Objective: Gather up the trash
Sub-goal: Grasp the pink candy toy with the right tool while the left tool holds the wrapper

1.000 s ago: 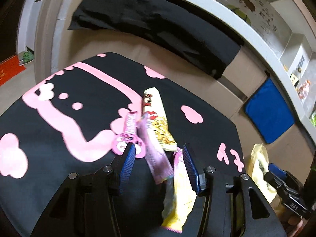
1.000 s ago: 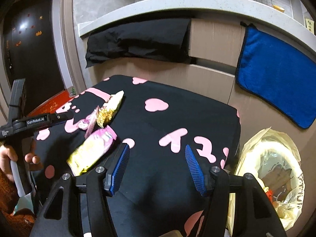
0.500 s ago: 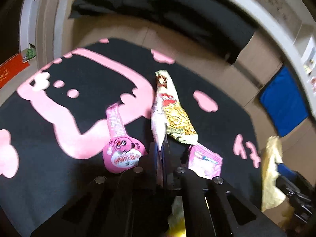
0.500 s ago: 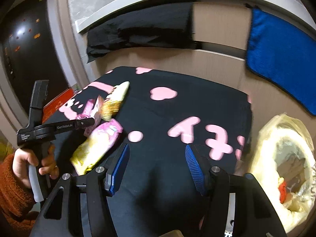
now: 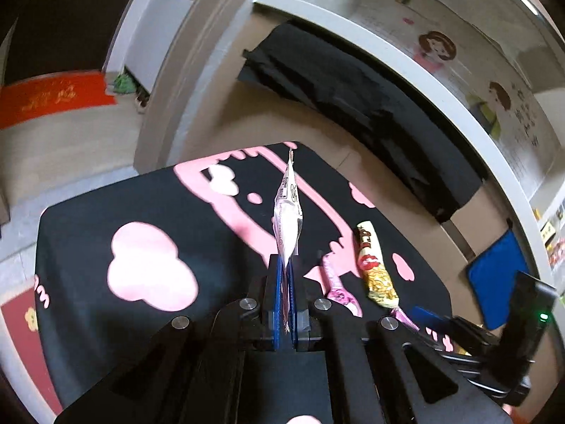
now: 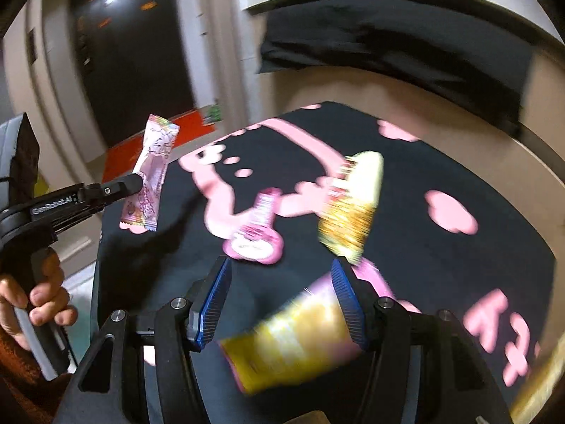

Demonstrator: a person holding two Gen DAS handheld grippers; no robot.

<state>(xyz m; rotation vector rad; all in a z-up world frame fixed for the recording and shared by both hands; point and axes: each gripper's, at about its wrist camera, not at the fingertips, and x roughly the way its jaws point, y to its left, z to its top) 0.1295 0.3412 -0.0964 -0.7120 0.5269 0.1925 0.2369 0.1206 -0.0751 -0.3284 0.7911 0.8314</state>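
Left gripper (image 5: 286, 268) was clamped on a pink wrapper (image 6: 150, 180), lifted clear of the black-and-pink cloth (image 5: 141, 212); its body read "GenRobot.AI". Right gripper (image 6: 279, 300) stood spread, empty, over a blurred yellow packet (image 6: 293, 339). Other labels were unreadable.

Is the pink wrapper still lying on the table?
No, the left gripper holds the pink wrapper up in the air, off the table.

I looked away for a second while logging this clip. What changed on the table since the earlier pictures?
The left tool closed on the pink wrapper and lifted it off the black cloth. The right tool swung left over the yellow packet, its jaws as wide apart as before, gripping nothing. The round pink wrapper and the noodle-print packet stayed on the cloth.
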